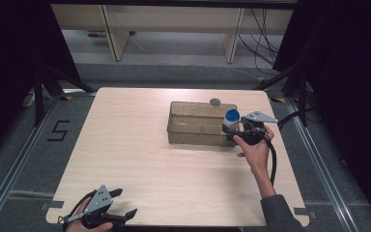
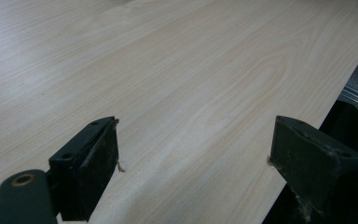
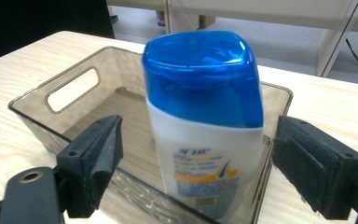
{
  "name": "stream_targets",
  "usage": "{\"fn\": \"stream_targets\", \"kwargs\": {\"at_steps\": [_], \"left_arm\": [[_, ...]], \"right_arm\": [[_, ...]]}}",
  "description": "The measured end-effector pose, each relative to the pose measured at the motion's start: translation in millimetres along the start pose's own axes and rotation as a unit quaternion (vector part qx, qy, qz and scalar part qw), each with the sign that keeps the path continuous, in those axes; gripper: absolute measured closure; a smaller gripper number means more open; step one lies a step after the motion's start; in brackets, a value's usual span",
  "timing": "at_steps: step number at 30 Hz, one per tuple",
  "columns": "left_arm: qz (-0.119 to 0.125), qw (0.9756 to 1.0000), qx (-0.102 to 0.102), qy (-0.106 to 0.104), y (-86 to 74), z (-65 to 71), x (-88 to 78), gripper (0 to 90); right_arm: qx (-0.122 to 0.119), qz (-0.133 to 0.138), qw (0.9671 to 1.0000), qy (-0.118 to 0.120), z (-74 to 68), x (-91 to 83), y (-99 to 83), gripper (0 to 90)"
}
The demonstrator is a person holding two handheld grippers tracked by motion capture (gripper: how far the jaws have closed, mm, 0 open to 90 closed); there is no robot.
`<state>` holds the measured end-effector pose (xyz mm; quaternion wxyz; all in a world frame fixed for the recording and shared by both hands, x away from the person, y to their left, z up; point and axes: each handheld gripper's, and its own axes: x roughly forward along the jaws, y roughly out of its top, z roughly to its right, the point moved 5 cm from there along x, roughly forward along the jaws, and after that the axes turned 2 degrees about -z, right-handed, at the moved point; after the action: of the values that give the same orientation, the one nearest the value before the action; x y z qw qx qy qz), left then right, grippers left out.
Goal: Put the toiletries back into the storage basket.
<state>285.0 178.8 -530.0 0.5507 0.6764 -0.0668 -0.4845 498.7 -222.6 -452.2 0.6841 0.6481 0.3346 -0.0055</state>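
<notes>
This looks like a lab set up for recording. A bare wooden table [image 1: 140, 159] stands on grey carpet, flanked by metal floor rails [image 1: 9, 169] and black curtains [image 1: 5, 58]. A number five is taped on the floor [image 1: 59, 131] beside the table's left edge. Cables [image 1: 261, 34] trail beyond its far edge.

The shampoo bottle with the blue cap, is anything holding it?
No. The shampoo bottle stands in the clear bin between the open jaws of the right hand-held gripper, untouched. The left hand-held gripper is open over bare table.
</notes>
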Motion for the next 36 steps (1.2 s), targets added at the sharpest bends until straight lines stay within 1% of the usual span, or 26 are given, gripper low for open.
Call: {"fn": "stream_targets", "kwargs": {"at_steps": [2,3,5,7,8,9,12,13,14,15,17,18,19,20,21,22,23,24,27,28,29,30,32,34,35,36], "left_arm": [[0.001,1.0,0.0,-0.001,0.5,-0.4,-0.1,15.1],[0.001,1.0,0.0,-0.001,0.5,-0.4,-0.1,15.1],[-0.001,1.0,0.001,0.003,0.1,-0.1,-0.6,15.1],[-0.001,1.0,-0.001,0.003,0.1,-0.4,-0.4,15.1],[0.0,1.0,0.001,0.0,0.3,-0.3,-0.3,15.1],[-0.001,1.0,0.002,0.003,0.1,-0.2,-0.6,15.1],[0.001,1.0,-0.001,0.0,0.4,-0.3,-0.3,15.1],[0.001,1.0,-0.001,0.0,0.4,-0.3,-0.3,15.1],[0.0,1.0,0.001,0.003,0.2,-0.2,-0.5,15.1],[0.0,1.0,0.001,0.003,0.2,-0.2,-0.5,15.1],[0.001,1.0,-0.001,0.0,0.2,-0.3,-0.3,15.1],[-0.001,1.0,0.001,0.003,0.2,-0.3,-0.3,15.0],[0.0,1.0,0.001,0.0,0.0,0.1,0.1,15.1],[0.0,1.0,0.0,0.0,-0.1,0.2,0.2,15.1],[0.0,1.0,0.0,0.0,-0.1,0.2,0.2,15.1],[0.0,1.0,0.0,0.002,0.4,-0.4,-0.3,15.1],[0.002,1.0,0.0,0.001,0.5,-0.4,-0.1,15.1],[0.001,1.0,0.0,0.002,0.2,-0.4,-0.3,15.1],[-0.003,1.0,0.002,0.005,0.0,-1.1,-0.7,15.1],[0.001,1.0,0.0,0.0,0.3,-0.3,-0.2,15.1],[0.001,1.0,0.0,0.0,0.3,-0.3,-0.2,15.1],[-0.001,1.0,0.001,0.003,-0.1,-0.2,-0.4,15.1],[0.0,1.0,-0.001,0.003,0.1,-0.4,-0.3,15.1],[-0.001,1.0,0.001,0.002,0.1,-1.0,-0.5,15.0],[-0.001,1.0,0.0,0.004,0.0,-0.3,-0.6,15.1],[-0.001,1.0,-0.001,0.004,0.1,-0.4,-0.6,15.1]], "right_arm": [[0.007,-0.002,1.0,0.005,-3.8,-3.7,-1.7,16.9],[-0.002,-0.004,1.0,0.006,-2.7,-4.5,-2.0,16.9],[-0.001,-0.005,1.0,0.003,-3.1,-5.7,-2.7,16.7],[-0.008,-0.006,1.0,0.001,-1.7,-7.9,-3.4,16.3],[-0.004,-0.006,1.0,0.0,-1.9,-10.5,-4.2,16.3],[0.01,-0.012,0.9999,0.005,-4.3,-11.2,-5.6,16.3],[0.004,-0.008,1.0,0.001,-2.3,-15.1,-7.5,16.3],[0.008,-0.004,1.0,0.0,-2.4,-15.3,-7.9,16.3],[-0.008,-0.005,0.9999,-0.006,1.0,-16.9,-8.1,16.3],[-0.008,-0.005,0.9999,-0.006,1.0,-16.9,-8.1,16.3],[0.009,-0.008,0.9999,0.001,-0.4,-20.1,-10.6,16.3],[0.01,-0.008,0.9999,0.009,-0.6,-20.7,-11.3,16.3],[0.014,-0.005,0.9999,0.002,-0.5,-21.0,-12.2,16.3],[0.003,-0.009,0.9999,0.003,1.1,-22.3,-12.4,16.3],[0.003,-0.009,0.9999,0.003,1.1,-22.3,-12.4,16.3],[0.013,-0.008,0.9999,0.001,-0.7,-23.7,-13.7,16.3],[0.005,-0.009,0.9999,0.001,0.4,-24.2,-13.7,16.3],[0.01,-0.008,0.9999,0.007,-1.2,-25.0,-13.6,16.3],[0.009,-0.003,0.9999,0.006,-3.8,-26.9,-14.3,16.4],[0.013,-0.008,0.9998,0.011,-5.2,-27.5,-14.7,16.4],[0.007,-0.002,0.9999,0.01,-5.3,-27.4,-14.6,16.3],[0.004,-0.011,0.9999,0.011,-5.7,-28.8,-15.2,16.3],[0.0,-0.005,0.9999,0.012,-6.5,-28.8,-15.3,16.3],[0.005,-0.007,0.9998,0.016,-9.1,-29.2,-16.0,16.4],[0.013,-0.01,0.9997,0.015,-12.5,-30.6,-17.4,16.3],[0.007,-0.006,0.9999,0.013,-12.3,-30.3,-17.5,16.3]]}}
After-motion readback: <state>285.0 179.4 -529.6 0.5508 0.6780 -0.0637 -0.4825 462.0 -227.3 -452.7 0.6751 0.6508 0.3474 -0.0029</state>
